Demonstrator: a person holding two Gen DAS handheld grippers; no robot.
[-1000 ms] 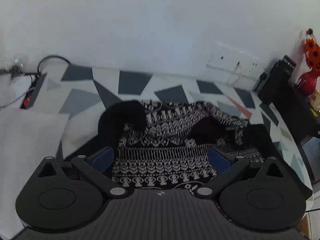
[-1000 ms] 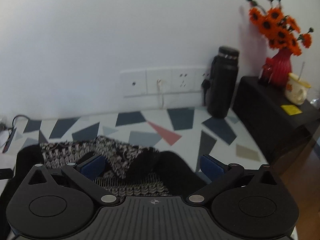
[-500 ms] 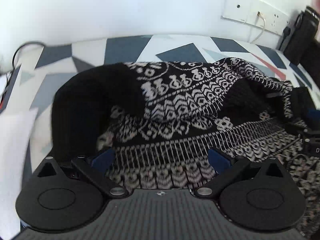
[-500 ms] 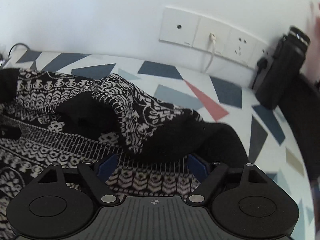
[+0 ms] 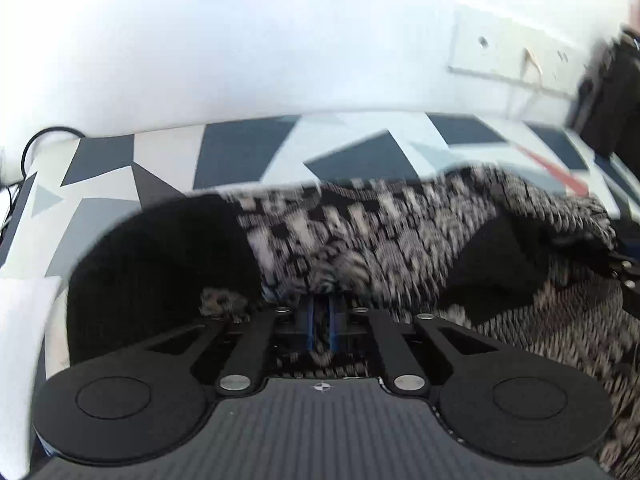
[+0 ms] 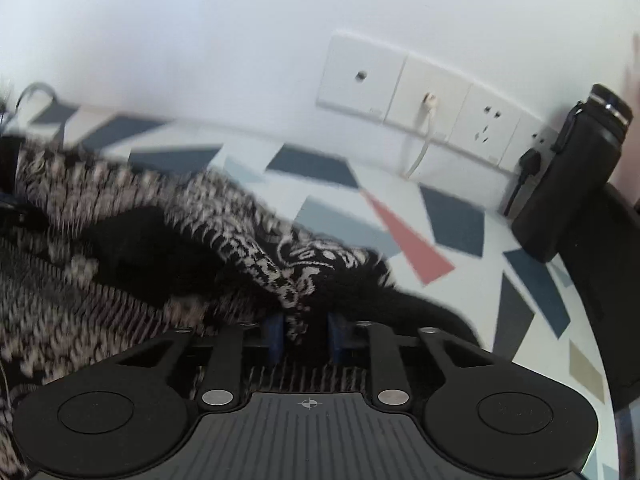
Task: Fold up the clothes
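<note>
Left gripper (image 5: 321,322) fingers (image 5: 309,326) pinch the patterned garment (image 5: 392,236).

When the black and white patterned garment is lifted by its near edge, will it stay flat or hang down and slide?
The patterned garment already lies in soft folds and bunches, so it will probably sag and drape, not stay flat. It looks knitted, so likely grippy rather than slippery between the blue pads. Its dark sleeve lies loose on the patterned tabletop and may trail behind.

A black-and-white patterned garment (image 5: 400,240) with black sleeves lies rumpled and bunched on the triangle-patterned table (image 5: 240,152).
</note>
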